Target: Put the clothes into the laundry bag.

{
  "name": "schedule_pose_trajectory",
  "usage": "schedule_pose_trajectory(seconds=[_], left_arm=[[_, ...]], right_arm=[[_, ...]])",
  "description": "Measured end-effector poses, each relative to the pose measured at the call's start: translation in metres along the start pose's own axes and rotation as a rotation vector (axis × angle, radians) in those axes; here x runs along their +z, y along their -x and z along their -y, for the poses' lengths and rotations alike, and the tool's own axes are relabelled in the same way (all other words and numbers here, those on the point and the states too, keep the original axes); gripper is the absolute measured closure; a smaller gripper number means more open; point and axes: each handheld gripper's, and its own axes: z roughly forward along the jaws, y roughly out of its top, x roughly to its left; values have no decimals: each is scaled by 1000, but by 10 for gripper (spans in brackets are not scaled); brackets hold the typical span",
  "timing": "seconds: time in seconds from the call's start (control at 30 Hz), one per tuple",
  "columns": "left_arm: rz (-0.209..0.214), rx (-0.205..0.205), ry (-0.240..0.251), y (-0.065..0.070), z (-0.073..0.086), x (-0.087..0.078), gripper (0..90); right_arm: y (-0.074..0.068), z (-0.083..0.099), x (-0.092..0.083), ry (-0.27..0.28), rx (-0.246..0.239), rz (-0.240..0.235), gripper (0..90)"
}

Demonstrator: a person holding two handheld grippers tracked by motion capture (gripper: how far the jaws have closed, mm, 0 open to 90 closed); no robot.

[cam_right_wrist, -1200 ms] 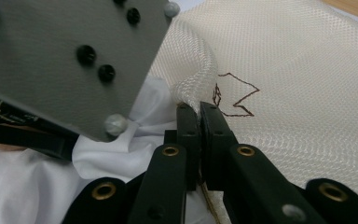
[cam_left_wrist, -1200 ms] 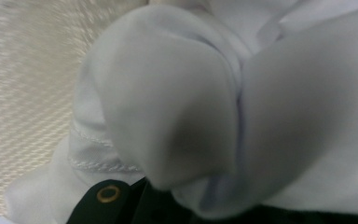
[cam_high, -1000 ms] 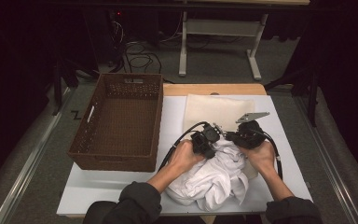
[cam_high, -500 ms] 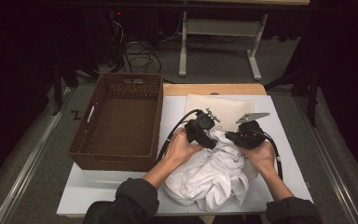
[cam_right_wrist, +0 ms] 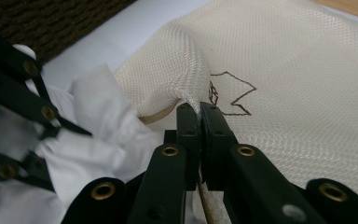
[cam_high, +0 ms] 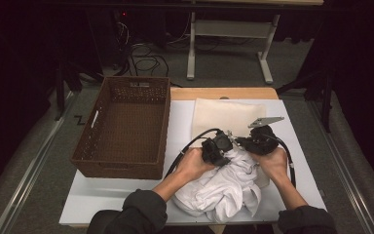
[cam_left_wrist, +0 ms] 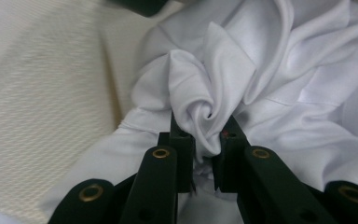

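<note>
One white garment and one cream mesh bag lie right of one basket. The left gripper, jaws just closing, pinches the garment; the right gripper, closed, pinches the bag's edge.

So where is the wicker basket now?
In the high view the wicker basket stands at the table's left, beside the cream mesh bag and apart from the white cloth.
</note>
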Motion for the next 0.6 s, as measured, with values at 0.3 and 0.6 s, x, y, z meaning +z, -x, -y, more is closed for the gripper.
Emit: schedule_pose_trajectory(seconds=[0.3,0.6], left_arm=[[-149,-192,-43,-37,-12,42,765],[-170,-167,-59,-27,-4,-8,408]], right_arm=[[-11,1,5,-45,-32,-17,887],[-4,6,10,-49,-4,-10,886]])
